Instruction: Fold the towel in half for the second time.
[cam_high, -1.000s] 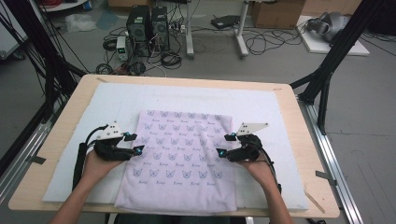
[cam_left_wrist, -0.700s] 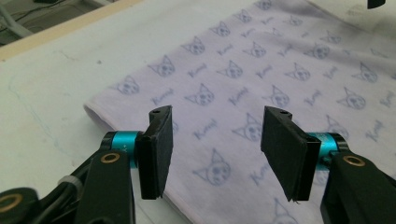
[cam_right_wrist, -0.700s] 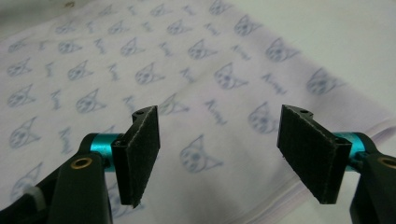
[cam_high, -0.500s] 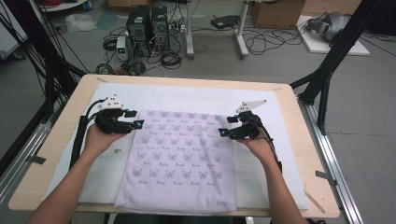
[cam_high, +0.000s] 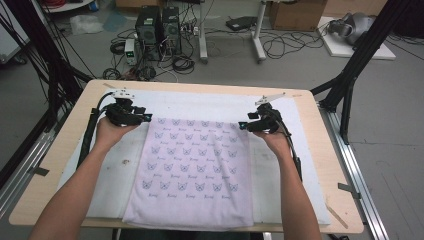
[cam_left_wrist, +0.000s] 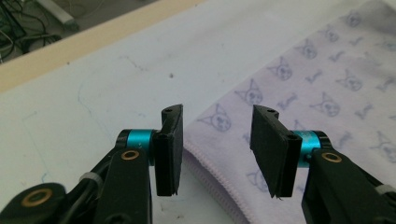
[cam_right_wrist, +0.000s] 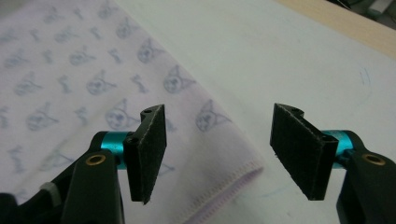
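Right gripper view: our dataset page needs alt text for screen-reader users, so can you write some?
The right claw hangs open over a corner of a pale lilac cloth printed with small cat faces. The cloth's stitched corner lies between the two black jaws on a white mat, with a wooden table edge beyond.

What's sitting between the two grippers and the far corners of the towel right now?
Nothing visible. The left gripper and right gripper both stand open right over the far corners of the towel, with bare white mat around them.

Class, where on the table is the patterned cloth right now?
In the high view the cloth lies flat mid-table on the white mat, its far corners beside the left gripper and right gripper.
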